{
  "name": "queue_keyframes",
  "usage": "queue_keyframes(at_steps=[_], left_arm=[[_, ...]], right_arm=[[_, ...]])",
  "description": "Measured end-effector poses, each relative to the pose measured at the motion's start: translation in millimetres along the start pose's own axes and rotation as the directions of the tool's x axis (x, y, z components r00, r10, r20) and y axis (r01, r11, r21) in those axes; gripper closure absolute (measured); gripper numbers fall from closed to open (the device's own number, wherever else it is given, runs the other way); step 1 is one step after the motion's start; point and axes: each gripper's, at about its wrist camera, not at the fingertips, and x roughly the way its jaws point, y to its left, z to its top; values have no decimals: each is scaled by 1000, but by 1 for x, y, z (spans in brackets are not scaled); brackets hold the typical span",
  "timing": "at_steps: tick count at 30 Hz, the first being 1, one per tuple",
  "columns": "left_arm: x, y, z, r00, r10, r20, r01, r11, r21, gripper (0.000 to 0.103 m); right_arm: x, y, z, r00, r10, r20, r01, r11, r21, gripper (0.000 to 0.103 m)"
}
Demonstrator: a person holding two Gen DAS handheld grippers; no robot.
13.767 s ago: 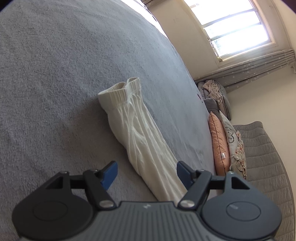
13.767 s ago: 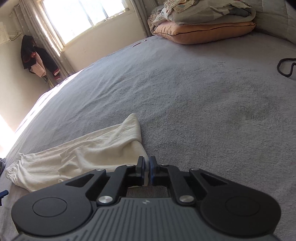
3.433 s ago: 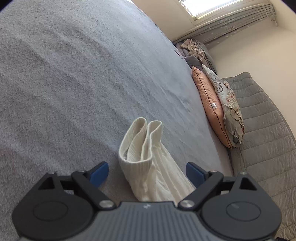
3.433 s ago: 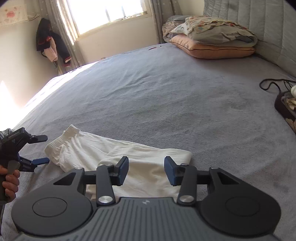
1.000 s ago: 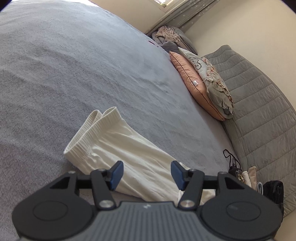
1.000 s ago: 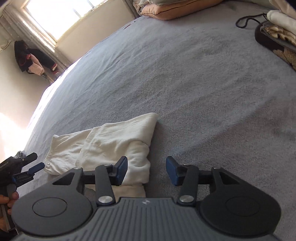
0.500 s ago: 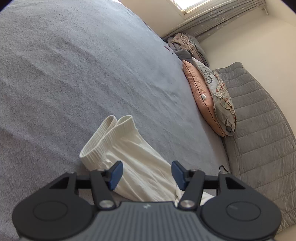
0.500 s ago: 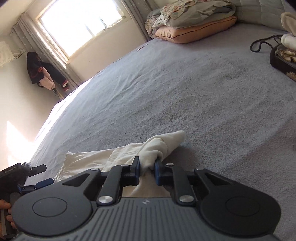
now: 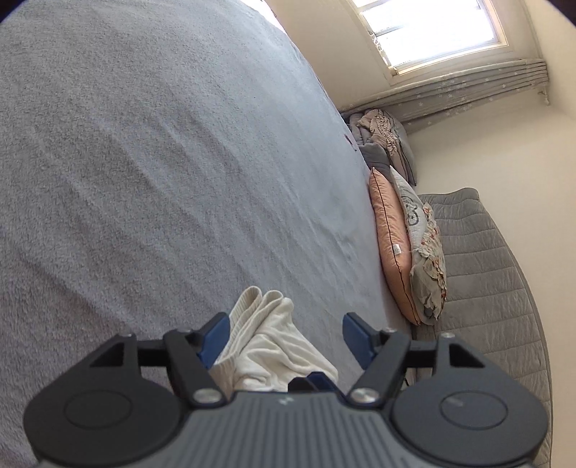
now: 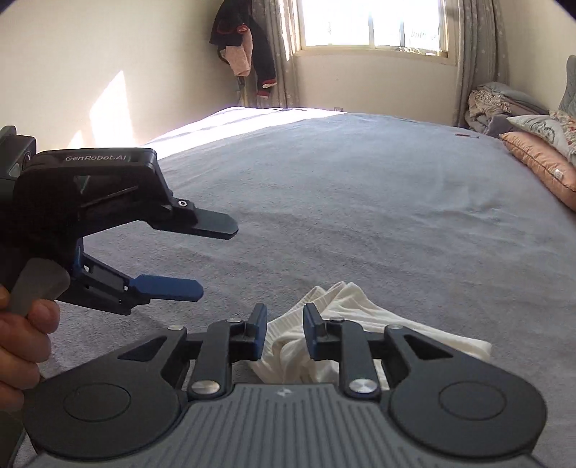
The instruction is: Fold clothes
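A white garment (image 9: 268, 345) (image 10: 363, 324) lies folded in a small bundle on the grey bed cover (image 9: 144, 180) (image 10: 360, 201), ribbed waistband pointing away from me. My right gripper (image 10: 284, 331) hovers just over its near fold. Its jaws are opening; cloth shows in the gap, but the pads do not press it. My left gripper (image 9: 284, 336) (image 10: 212, 257) is held by a hand (image 10: 21, 324) in the air just left of the bundle. Its jaws are opening wide. In the right wrist view nothing lies between them.
An orange pillow (image 9: 392, 252) (image 10: 540, 162) and a patterned one (image 9: 424, 252) lean on the grey quilted headboard (image 9: 504, 288). Rolled blankets (image 10: 496, 104) sit in the corner. Clothes (image 10: 248, 46) hang by the window (image 10: 370, 21). The bed cover stretches far beyond the bundle.
The right gripper closed on the garment's free end, carried it left over the waistband end, and has let go. The left gripper's jaws have widened and it has rolled.
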Motion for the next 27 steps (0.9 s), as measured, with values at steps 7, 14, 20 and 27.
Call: queue_keyframes(at_steps=[7,14,20,27], left_arm=[[25,-11,-25,998,39,-45,-35,995,92,31],[53,-24,-49,995,83,-55,-68,969,237,32],[62,-22,-49,996,91,-18,-83,959,271,42],[60,-25,-51,989,147,-31,-130,939,317,82]], right_arm=[[-65,-84,-18,998,-48,33,41,984,172,48],[-78,-152,-58,986,-128,-107,156,935,318,46],[-69,-103,-54,999,-5,-50,9,996,93,52],[-57,-88,-43,1000,-10,26,10,1000,5,87]])
